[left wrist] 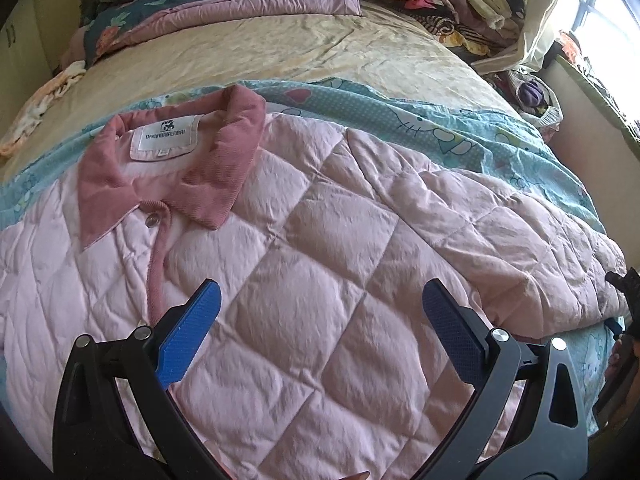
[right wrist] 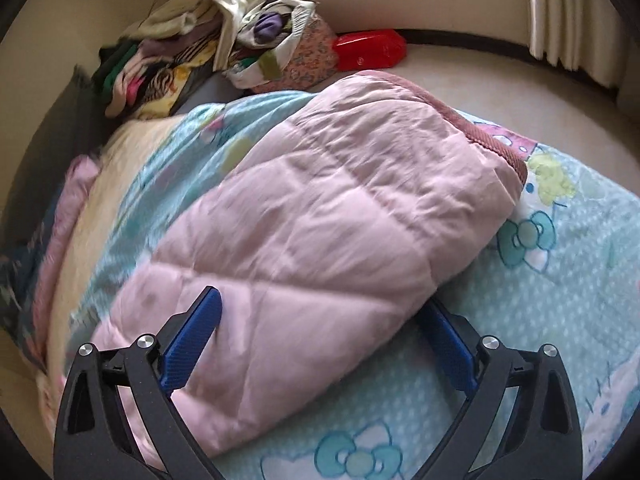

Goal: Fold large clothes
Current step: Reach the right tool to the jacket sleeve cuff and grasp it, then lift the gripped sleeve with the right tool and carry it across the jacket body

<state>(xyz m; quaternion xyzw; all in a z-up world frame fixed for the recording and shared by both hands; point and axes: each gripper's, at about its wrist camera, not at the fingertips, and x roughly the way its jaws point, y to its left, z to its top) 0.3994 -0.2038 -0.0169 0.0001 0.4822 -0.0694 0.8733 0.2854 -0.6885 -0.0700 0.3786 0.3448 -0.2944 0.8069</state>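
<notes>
The left gripper [left wrist: 320, 328] hangs at the bottom of its frame with its blue pads [left wrist: 188, 332] spread wide, nothing between them, above the chest of a pink quilted jacket [left wrist: 304, 240]. The jacket lies face up across the middle of the frame, its dusty-rose corduroy collar [left wrist: 168, 168] and white neck label [left wrist: 164, 138] at upper left.

The right gripper [right wrist: 320, 344] likewise stands wide; the jacket's sleeve [right wrist: 320, 208] runs between its pads, not visibly pinched. The jacket rests on a turquoise cartoon-print sheet [right wrist: 560, 280]. A heap of clothes [right wrist: 160, 72] and a red case [right wrist: 368, 48] sit at the top of that frame.
</notes>
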